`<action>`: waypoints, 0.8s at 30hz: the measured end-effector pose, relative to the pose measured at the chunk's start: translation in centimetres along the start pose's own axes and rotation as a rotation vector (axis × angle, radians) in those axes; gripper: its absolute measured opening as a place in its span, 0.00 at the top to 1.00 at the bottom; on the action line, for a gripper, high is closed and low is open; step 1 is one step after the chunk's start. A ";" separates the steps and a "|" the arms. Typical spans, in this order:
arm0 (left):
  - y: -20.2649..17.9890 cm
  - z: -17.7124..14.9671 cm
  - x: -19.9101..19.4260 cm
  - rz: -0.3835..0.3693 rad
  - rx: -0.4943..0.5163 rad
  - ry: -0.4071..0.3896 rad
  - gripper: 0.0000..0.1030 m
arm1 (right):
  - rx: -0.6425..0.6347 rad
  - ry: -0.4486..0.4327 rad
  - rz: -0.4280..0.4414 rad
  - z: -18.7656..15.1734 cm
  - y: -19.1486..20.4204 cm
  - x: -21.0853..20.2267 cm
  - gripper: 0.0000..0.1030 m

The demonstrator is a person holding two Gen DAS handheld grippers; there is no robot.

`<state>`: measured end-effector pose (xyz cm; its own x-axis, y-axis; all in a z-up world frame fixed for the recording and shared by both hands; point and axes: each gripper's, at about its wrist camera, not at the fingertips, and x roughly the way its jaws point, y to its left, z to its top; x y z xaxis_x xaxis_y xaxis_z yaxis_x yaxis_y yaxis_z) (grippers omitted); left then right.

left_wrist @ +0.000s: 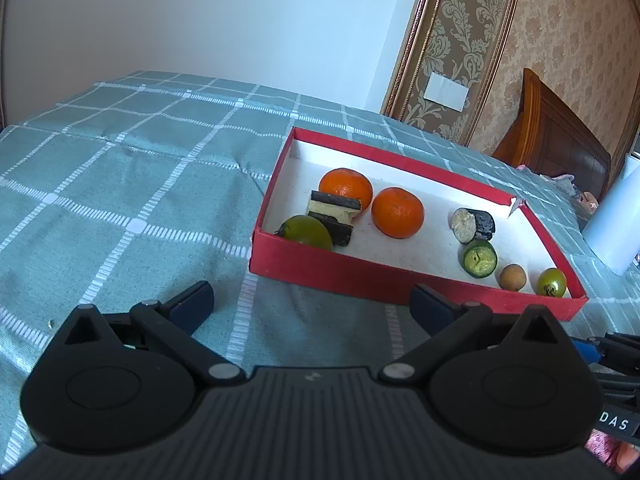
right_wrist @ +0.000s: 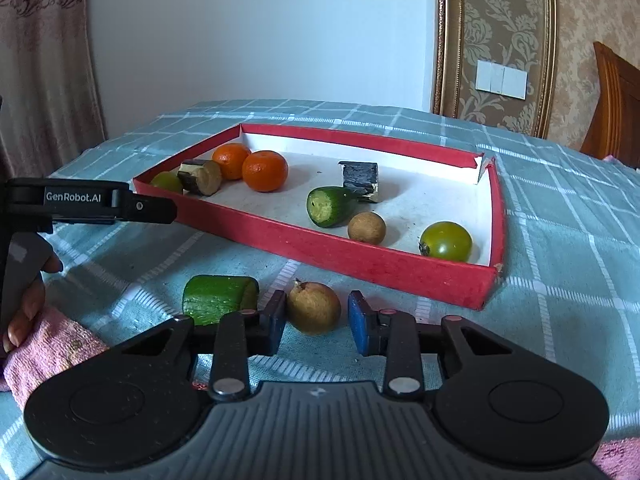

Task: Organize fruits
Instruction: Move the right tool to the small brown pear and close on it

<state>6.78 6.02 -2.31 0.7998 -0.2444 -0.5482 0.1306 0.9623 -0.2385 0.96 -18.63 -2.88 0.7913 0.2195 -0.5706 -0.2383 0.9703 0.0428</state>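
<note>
The right gripper (right_wrist: 318, 320) is low over the tabletop (left_wrist: 120, 208), which is covered by a green checked cloth. Its jaws are clenched around a small brown fruit (right_wrist: 314, 308): the left pad touches the fruit's side and the right pad is just at the other side. This fruit lies on the cloth, outside the red box (left_wrist: 352, 276) and just in front of its near wall. Just to the left of it, also on the cloth, lies a thick green cucumber piece (right_wrist: 218, 298).

The left gripper (left_wrist: 312, 304) is near the box's front wall. Its jaws are released and spread wide, with only cloth between them. In the right wrist view this gripper shows from the side at the left edge, held by a hand (right_wrist: 28, 304) above a pink towel (right_wrist: 44, 340).

Inside the box, at the left end, two oranges (left_wrist: 346, 188) sit side by side. Beside them are a round green fruit (left_wrist: 306, 232) and some dark-skinned cut pieces (left_wrist: 334, 210). Toward the right end are a dark roll-shaped piece (left_wrist: 474, 224), a smaller cucumber piece (left_wrist: 480, 258), another small brown fruit (left_wrist: 514, 277) and a green tomato (left_wrist: 552, 282), which is nearest to the right corner.
</note>
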 end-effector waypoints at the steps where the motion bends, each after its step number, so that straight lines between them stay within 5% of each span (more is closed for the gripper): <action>1: 0.0 0.0 0.0 0.000 0.000 0.000 0.00 | 0.005 -0.004 -0.001 0.0 0.0 -0.1 0.70; 13: 0.0 0.0 0.0 -0.001 -0.001 0.000 0.00 | 0.021 -0.123 -0.076 2.7 -1.6 -2.1 0.73; 24: 0.0 0.0 0.0 -0.001 -0.001 0.000 0.00 | 0.047 -0.125 -0.185 7.1 -4.7 2.7 0.73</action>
<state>6.78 6.02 -2.30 0.7999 -0.2453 -0.5478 0.1307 0.9620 -0.2399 8.24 -21.87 1.24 0.8836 0.0453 -0.4660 -0.0582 0.9982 -0.0132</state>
